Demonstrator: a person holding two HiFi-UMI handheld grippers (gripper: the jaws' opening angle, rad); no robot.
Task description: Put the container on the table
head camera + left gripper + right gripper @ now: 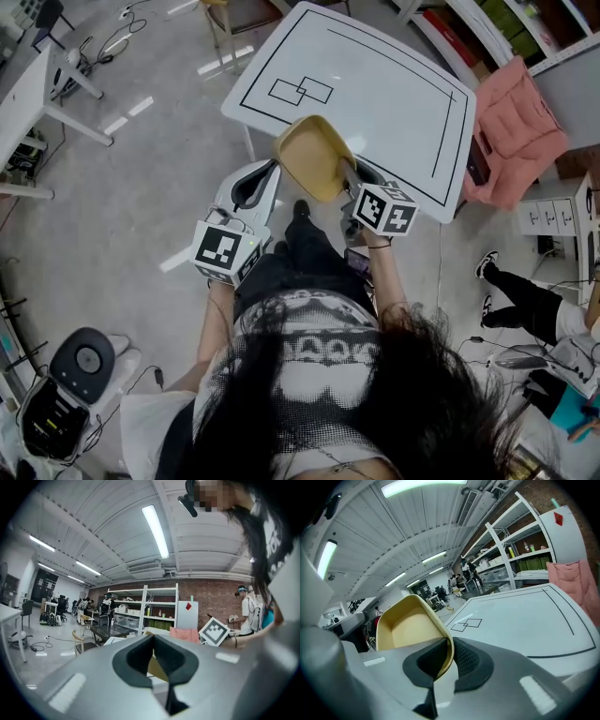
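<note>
Head view: the yellow container (pixel 314 159) hangs tilted over the near edge of the white desk (pixel 375 84) and is not set down. The right tool (pixel 348 172) meets its right rim. The left tool (pixel 274 169) lies just beside its left rim; contact cannot be determined.

Left gripper view: the left tool (pixel 151 639) has its jaws drawn together at the tips with nothing pinched. The container (pixel 157 665) shows through the gap beyond them.

Right gripper view: the right tool (pixel 449 646) is clamped on the thin rim wall of the container (pixel 410 630), with the desk (pixel 525 625) beyond.

Assessment: the container appears light, thin-walled and stiff. Its smooth surface is likely to slip or pivot in a single-edge hold. The rim is the sensible purchase, and the container should be levelled while it is lowered.
</note>
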